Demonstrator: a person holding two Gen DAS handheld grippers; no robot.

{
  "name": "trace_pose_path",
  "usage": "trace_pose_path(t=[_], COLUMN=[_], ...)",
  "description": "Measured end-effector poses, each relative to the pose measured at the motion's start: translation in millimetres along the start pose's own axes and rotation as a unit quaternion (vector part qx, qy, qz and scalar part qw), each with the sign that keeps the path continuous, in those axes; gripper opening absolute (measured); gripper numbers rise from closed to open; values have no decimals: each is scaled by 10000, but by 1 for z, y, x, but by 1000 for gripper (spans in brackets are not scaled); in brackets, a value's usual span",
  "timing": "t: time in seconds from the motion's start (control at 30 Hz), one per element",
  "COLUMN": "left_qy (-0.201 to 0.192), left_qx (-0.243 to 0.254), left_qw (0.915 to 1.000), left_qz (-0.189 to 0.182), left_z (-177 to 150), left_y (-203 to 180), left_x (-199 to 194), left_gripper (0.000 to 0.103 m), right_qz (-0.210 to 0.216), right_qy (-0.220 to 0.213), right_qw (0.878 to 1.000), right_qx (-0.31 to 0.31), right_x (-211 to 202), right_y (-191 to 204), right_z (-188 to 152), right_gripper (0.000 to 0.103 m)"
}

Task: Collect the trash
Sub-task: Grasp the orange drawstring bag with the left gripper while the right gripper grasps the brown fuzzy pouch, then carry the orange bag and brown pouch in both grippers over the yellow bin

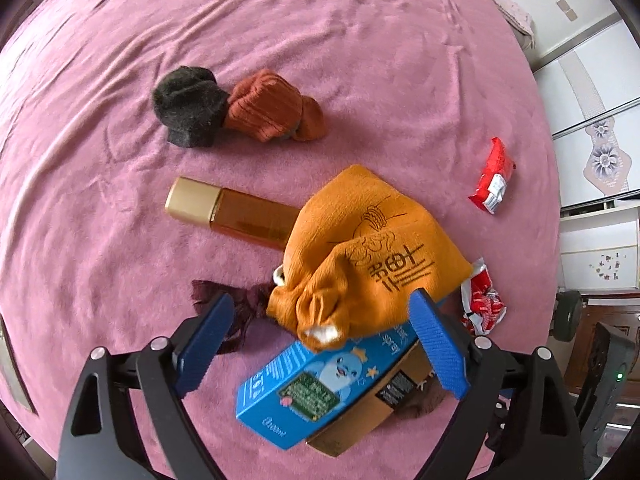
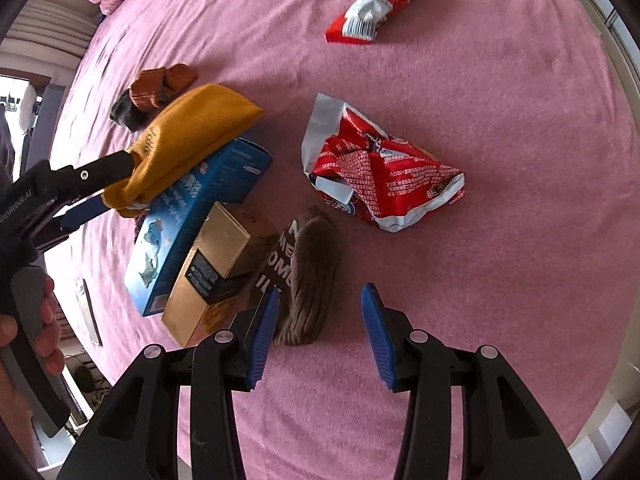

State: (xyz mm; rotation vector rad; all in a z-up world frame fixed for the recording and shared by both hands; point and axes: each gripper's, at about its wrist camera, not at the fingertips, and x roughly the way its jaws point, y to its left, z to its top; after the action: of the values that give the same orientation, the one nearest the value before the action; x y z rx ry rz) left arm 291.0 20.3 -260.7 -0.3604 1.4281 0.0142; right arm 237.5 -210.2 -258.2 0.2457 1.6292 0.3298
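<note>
A crumpled red and silver snack bag (image 2: 380, 172), torn open, lies flat on the pink bed ahead of the right fingers (image 2: 260, 336). A smaller red wrapper (image 2: 372, 8), folded, lies farther ahead. A blue carton (image 1: 320, 384) leans on a gold box (image 2: 212, 272) between the left fingers (image 1: 436, 344).

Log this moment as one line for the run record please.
left gripper: open around orange cloth bag | right gripper: open, empty, above bed | crumpled red wrapper: not collected
</note>
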Motion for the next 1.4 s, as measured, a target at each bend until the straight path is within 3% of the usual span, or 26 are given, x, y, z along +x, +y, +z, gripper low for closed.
trace_pose_path(t=[0.13, 0.23, 0.3, 0.37, 0.47, 0.7, 1.07, 1.4], left_qy=[57, 114, 143, 103, 69, -18, -260, -320], left_qx=[-18, -24, -41, -31, -83, -191, -178, 302], left_qw=[10000, 9999, 9999, 9999, 9999, 9998, 9990, 9981], left_qz=[-24, -33, 35, 109, 97, -54, -306, -436], left_z=[4, 7, 8, 8, 6, 1, -25, -76], left_y=[-1, -2, -4, -8, -10, -4, -7, -54], left_x=[9, 14, 17, 17, 16, 3, -47, -81], left_gripper=[86, 72, 66, 62, 54, 41, 38, 38], right_qz=[39, 43, -44, -112, -115, -93, 194, 272], right_qy=[81, 145, 159, 209, 168, 0, -446, -937], right_qw=[9999, 9998, 9998, 9997, 9998, 10000, 9987, 9952], right_qx=[98, 109, 82, 64, 59, -14, 149, 109], right_x=[8, 14, 18, 22, 24, 10, -52, -107], right_y=[-2, -3, -1, 1, 3, 6, -7, -17], right_z=[3, 5, 6, 5, 3, -2, -24, -67], right_gripper=[43, 42, 35, 18, 9, 5, 5, 5])
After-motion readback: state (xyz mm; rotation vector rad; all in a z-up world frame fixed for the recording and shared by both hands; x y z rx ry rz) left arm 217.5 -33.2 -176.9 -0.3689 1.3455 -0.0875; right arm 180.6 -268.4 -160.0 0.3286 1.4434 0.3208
